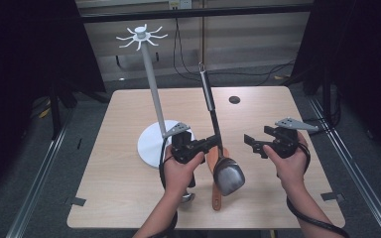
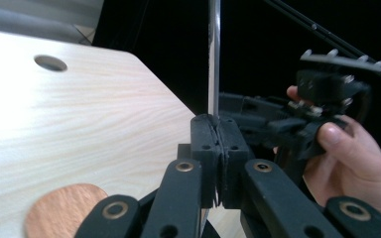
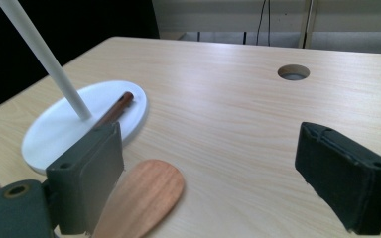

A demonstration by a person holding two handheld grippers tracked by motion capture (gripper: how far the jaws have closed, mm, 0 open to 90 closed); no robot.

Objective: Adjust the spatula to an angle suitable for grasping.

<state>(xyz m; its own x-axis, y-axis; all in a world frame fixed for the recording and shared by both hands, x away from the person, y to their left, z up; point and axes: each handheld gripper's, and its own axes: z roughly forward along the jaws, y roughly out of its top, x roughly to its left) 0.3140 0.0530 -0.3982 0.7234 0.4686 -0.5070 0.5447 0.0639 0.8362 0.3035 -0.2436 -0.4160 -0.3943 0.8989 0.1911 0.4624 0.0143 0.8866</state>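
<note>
One metal ladle (image 1: 228,174) hangs bowl-down over the table (image 1: 129,193), thin handle rising w/ a slight tilt, hook ring at the top. Left gripper (image 1: 213,141) is clamped tight on the handle shaft; the left gripper view shows the pads (image 2: 206,144) pressed together w/ the shiny rod between them. Bowl looks grey, polished, just above a wooden spatula (image 1: 217,191) lying flat on the table. Right gripper (image 1: 252,142) sits just beside the ladle, jaws spread wide, nothing between them. White rack (image 1: 151,74) w/ round base stands behind the left hand (image 1: 181,171).
</note>
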